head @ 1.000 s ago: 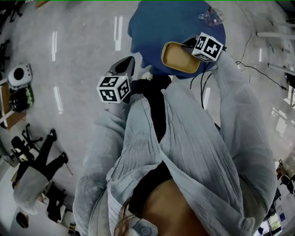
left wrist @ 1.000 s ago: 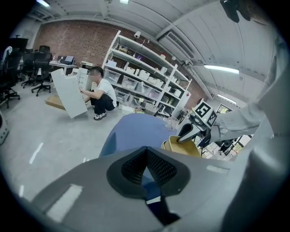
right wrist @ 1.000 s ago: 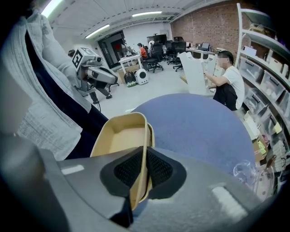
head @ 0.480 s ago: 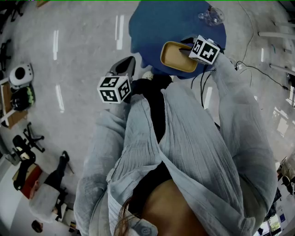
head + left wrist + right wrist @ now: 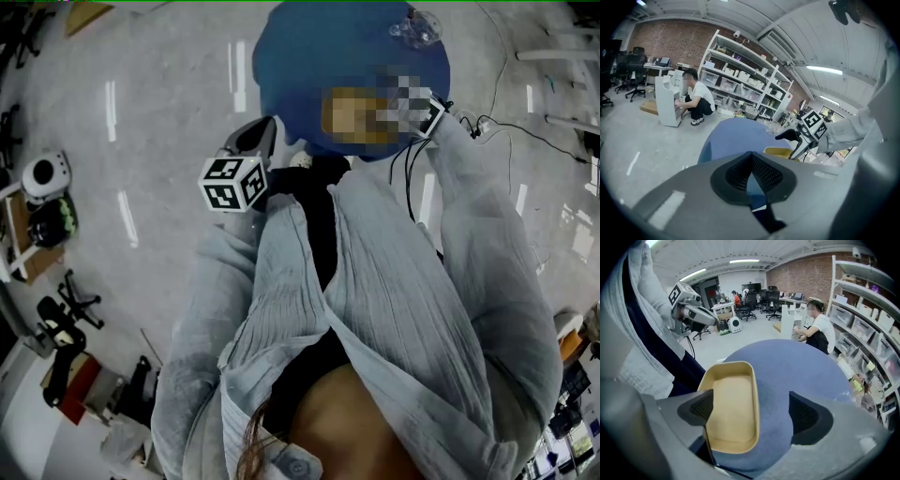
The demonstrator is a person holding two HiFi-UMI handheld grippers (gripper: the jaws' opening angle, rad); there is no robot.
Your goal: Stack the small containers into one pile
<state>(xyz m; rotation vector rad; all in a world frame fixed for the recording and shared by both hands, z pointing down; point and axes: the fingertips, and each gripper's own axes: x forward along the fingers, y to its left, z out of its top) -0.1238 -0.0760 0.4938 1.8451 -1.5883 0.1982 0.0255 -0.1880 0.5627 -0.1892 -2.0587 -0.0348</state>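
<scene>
A shallow tan container (image 5: 732, 406) rests on the round blue table (image 5: 797, 366), near its front edge. My right gripper (image 5: 752, 411) hangs over the container. Its jaws have just been opening and now stand wide. The left pad is above the container's floor and the right pad is over bare table, with the container's right wall between them and neither pad touching it. In the left gripper view the container (image 5: 780, 152) lies just under the right gripper (image 5: 791, 139). My left gripper (image 5: 255, 137) (image 5: 751, 161) is shut on nothing and held off the table's left edge (image 5: 267, 70).
A clear plastic item (image 5: 417, 26) lies at the table's far side. Cables (image 5: 511, 136) run over the floor at the right. A person crouches by a white cabinet (image 5: 668, 101) in front of long shelves (image 5: 740, 77). Office chairs (image 5: 761, 301) stand further back.
The right gripper has stayed at the container's right end. The left gripper has kept its place. A person at the lower left of the floor has walked out of view.
</scene>
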